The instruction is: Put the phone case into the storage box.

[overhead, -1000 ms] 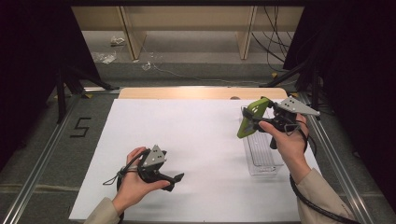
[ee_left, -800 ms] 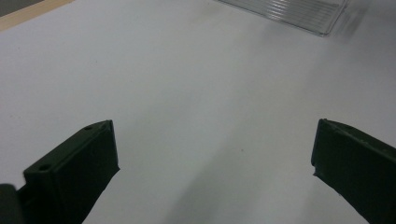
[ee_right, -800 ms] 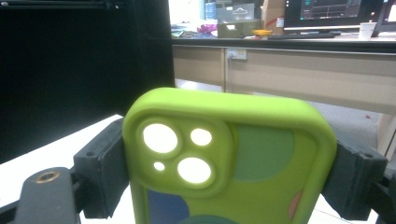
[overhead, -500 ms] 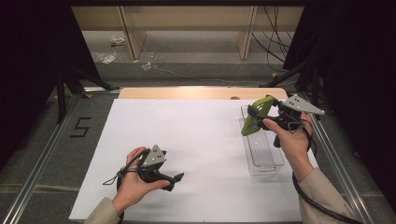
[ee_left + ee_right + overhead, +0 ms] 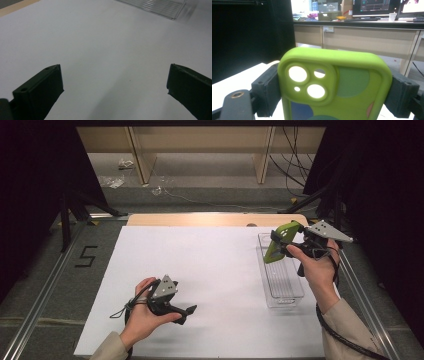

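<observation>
A lime-green phone case point(image 5: 278, 242) with camera cut-outs hangs tilted in the air over the far end of a clear plastic tray point(image 5: 289, 296). My right gripper point(image 5: 286, 240) is shut on it; in the right gripper view the black jaws press both side edges of the phone case point(image 5: 337, 85). At the near left my left gripper point(image 5: 189, 312) rests low over the white table sheet point(image 5: 200, 260), held by a hand. Its jaws stand wide apart over bare sheet in the left gripper view, where its mid-point is point(image 5: 113, 87) and nothing lies between them.
The clear tray is long and narrow, lying lengthways at the right side of the sheet; its corner point(image 5: 162, 7) shows in the left gripper view. A wooden board edge point(image 5: 210, 219) runs along the sheet's far side. Metal rails flank the table. Cables lie beyond.
My right gripper has carried the green phone case a little farther back and to the right, above the tray. The left gripper has stayed in place.
</observation>
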The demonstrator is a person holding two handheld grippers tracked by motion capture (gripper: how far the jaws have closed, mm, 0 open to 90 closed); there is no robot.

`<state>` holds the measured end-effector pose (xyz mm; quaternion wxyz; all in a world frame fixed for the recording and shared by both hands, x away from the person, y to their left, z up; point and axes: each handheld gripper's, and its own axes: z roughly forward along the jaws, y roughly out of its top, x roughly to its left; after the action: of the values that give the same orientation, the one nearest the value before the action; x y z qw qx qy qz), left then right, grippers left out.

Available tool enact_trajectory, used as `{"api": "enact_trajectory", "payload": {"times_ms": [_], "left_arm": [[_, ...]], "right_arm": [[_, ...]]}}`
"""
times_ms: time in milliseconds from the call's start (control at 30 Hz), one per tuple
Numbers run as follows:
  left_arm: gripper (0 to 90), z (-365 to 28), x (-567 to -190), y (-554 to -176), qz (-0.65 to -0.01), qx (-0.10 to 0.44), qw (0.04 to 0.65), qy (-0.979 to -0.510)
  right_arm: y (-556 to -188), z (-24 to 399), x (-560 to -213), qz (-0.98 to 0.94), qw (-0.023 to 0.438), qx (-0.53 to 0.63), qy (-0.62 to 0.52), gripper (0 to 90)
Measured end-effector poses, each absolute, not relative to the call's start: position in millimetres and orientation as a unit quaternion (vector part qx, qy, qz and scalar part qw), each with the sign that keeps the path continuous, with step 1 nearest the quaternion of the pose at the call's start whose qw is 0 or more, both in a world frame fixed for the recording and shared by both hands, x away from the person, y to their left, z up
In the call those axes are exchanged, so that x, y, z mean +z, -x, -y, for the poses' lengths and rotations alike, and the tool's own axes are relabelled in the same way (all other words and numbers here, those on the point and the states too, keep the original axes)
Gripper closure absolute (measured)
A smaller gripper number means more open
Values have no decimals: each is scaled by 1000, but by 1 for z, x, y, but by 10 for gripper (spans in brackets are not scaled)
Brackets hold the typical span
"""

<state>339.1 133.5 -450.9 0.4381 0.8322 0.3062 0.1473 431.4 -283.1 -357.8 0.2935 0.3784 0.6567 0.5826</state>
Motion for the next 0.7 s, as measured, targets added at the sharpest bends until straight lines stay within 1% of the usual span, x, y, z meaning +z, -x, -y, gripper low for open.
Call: {"api": "enact_trajectory", "payload": {"times_ms": [700], "left_arm": [[1, -134, -451, -340, -309, 149, 441, -830]], "right_arm": [[-437, 292, -362, -658, 303, 567, -392, 166]]}}
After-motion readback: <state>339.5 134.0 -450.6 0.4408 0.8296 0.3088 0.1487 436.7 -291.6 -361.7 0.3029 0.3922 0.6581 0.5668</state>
